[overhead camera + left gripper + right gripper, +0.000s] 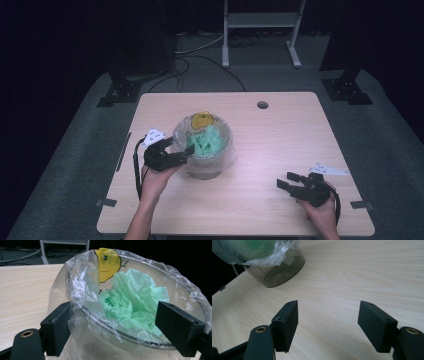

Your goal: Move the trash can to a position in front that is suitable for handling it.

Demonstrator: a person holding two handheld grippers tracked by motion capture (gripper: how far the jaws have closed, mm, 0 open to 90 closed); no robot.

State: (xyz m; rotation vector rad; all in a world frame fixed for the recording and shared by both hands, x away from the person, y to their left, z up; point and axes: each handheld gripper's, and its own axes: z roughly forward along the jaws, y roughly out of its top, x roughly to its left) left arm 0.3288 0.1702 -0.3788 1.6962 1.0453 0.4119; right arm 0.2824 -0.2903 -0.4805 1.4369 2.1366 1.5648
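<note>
Jaws of the left tool stand spread wide at the near left side of a small bin, one outside the rim and the other over the inside, with the clear plastic liner and the rim running between them. In the left gripper view the liner lies against the left jaw, yet the pads are not pressed together on it, so the tool is released rather than grasping. The bin stands left of the middle of the wooden bench, and crumpled green plastic fills it. A yellow smiling face is printed on the liner at its far side; dark marks beside and below it are too broken by the folds to read. The right tool rests near the near right corner of the bench, well apart from the bin, its jaws parted and bare, nothing between them but the wood grain seen in the right gripper view.
</note>
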